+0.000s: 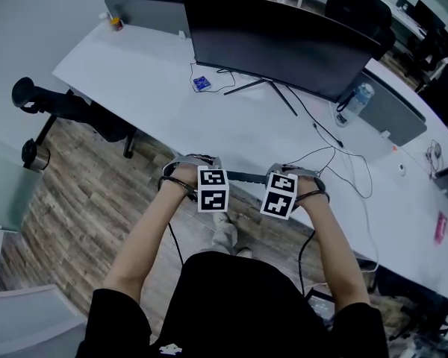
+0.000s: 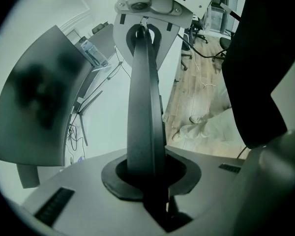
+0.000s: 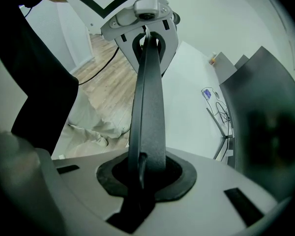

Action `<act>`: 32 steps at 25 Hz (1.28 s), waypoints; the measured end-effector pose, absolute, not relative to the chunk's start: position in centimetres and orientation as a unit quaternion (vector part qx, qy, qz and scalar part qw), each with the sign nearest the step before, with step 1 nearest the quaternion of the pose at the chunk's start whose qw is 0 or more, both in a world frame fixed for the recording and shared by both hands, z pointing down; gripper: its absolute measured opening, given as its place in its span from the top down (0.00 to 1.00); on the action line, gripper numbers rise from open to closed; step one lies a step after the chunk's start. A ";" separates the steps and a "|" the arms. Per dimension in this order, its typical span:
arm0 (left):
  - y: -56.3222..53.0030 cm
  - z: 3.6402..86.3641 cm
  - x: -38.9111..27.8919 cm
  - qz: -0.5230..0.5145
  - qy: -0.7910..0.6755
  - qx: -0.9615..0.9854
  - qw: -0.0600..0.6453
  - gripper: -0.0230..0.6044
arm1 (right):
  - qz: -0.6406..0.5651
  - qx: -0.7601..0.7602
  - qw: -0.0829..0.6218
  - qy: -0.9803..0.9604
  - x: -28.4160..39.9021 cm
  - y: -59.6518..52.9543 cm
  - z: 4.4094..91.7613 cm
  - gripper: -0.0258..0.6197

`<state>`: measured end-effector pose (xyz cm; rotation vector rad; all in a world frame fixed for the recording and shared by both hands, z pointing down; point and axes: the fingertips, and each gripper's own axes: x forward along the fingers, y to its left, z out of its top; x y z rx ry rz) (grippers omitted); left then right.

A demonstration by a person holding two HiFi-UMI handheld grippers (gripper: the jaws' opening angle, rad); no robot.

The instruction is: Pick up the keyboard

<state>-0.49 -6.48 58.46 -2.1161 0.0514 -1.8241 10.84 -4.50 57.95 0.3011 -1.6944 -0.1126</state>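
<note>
The slim dark-grey plastic keyboard [image 3: 150, 107] looks matt and finely grained. The broad white desk top [image 1: 157, 103] is smooth, slightly sheeny — the brown plank floor [image 1: 82, 200] shows matt wood grain.

Curved monitor [image 1: 284, 43] on white desk [image 1: 134, 73]; water bottle [image 1: 356, 103] right of the monitor, small blue item [image 1: 201, 83] (print unreadable) left of its stand, black chair [image 1: 67, 107] further left.

Only a dark strip of the keyboard [image 1: 246, 177] shows between the left claw [image 1: 196, 171] and right claw [image 1: 295, 179]; the small blue item [image 1: 201, 83] is perhaps a card.
</note>
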 end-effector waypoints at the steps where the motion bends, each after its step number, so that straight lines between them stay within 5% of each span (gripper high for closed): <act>1: -6.1 58.4 -0.5 -0.643 0.020 -0.745 0.175 0.84 | -0.052 0.134 0.651 -0.746 10.9 -4.2 57.8 0.86; 32: 1.9 54.4 -0.8 -0.645 0.080 -0.732 0.206 0.84 | -0.114 0.159 0.637 -0.746 10.7 3.3 54.3 0.86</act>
